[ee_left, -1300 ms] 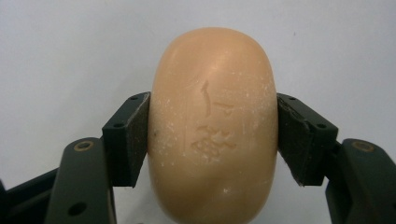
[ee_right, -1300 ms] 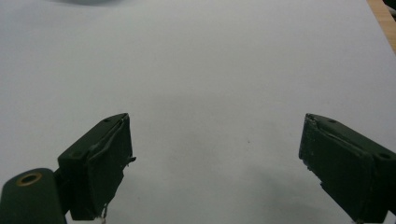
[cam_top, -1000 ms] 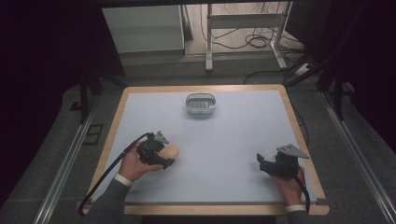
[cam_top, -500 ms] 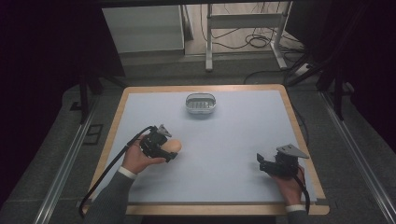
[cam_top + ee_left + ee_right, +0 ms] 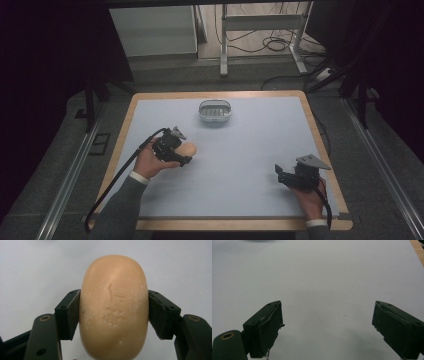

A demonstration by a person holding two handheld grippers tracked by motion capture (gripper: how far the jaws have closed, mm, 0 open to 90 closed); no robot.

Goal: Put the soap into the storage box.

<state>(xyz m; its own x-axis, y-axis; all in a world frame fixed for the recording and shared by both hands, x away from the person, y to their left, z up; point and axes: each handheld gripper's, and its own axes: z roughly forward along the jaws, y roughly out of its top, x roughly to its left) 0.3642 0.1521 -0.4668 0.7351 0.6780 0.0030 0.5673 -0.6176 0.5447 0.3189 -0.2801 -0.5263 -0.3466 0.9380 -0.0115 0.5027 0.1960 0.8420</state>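
Looks about halfway: soap bar (image 5: 113,307) clamped in left claw (image 5: 181,153) over the surface (image 5: 250,150), not yet in the little dish (image 5: 214,111) well ahead, right claw (image 5: 327,327) spread empty.

I've carried the soap forward.
My left gripper (image 5: 183,154), jaws clamped on the tan soap bar (image 5: 188,149), has moved up the table toward the far dish (image 5: 214,111).
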